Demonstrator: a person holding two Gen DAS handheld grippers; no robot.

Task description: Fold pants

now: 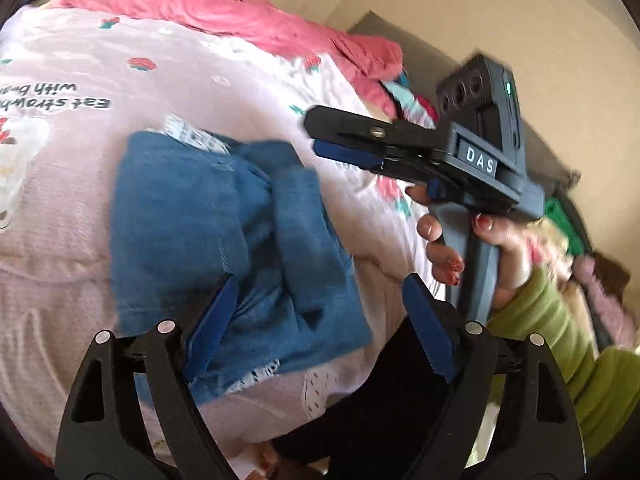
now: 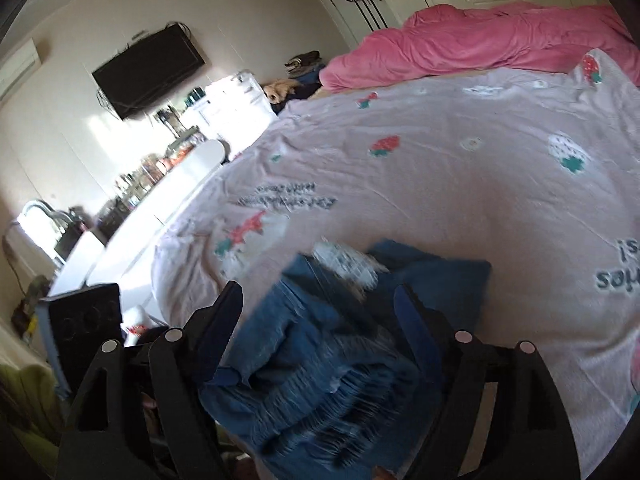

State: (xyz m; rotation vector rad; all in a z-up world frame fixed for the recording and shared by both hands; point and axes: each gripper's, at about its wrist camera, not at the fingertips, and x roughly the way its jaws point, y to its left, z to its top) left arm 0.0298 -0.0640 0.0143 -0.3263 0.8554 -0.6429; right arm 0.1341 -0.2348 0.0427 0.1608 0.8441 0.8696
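Observation:
The blue denim pants (image 1: 224,236) lie folded into a compact bundle on the pale pink strawberry-print bedsheet (image 1: 80,160). A white waistband label shows at their far edge. My left gripper (image 1: 320,292) is open just above the near end of the bundle, with its left finger over the denim. My right gripper (image 1: 320,136) shows in the left wrist view to the right of the pants, above the sheet, with its jaws nearly together and empty. In the right wrist view the pants (image 2: 320,360) sit between my right gripper's (image 2: 320,304) parted fingers, blurred.
A crumpled pink blanket (image 2: 480,44) lies along the far side of the bed, also in the left wrist view (image 1: 224,12). A wall TV (image 2: 150,70), white furniture and cluttered shelves (image 2: 160,176) stand left of the bed. The left gripper body (image 2: 86,320) shows lower left.

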